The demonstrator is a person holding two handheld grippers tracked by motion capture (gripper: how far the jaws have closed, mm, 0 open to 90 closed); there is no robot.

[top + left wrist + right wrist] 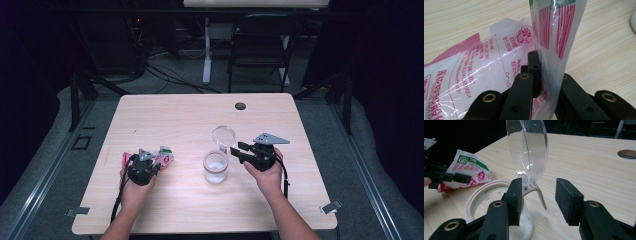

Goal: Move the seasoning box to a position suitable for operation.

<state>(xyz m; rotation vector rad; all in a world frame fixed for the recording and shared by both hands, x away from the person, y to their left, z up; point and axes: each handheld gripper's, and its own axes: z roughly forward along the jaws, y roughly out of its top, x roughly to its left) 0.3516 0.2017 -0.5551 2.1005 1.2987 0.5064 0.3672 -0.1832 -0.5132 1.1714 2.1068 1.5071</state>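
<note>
Bag (486,82) and jar (216,167) sit near the front of the table (165,115), the bag at the left, the jar near the middle, well apart. The left gripper (537,75) has its jaws fully closed on a fold of the bag's clear film; in its own view the plastic runs up between the pads, while the filled part sags to the side, with white powder showing through. That pinch near the top looks chosen so the bag can hang mouth-up and be tipped without spilling early.

The right gripper (539,200) stands with jaws apart, holding nothing. Its near jaw lies beside the jar's rim, just by the hinge of the clear lid (527,150), which stands upright and open. I judge this gripper is there to keep the lid back and the jar from sliding, so the mouth stays free. The jar already holds some white powder.

From the high view, the bag lies flat under the left hand (136,192), not yet lifted towards the jar. The likely work is pouring powder from bag to jar.
</note>
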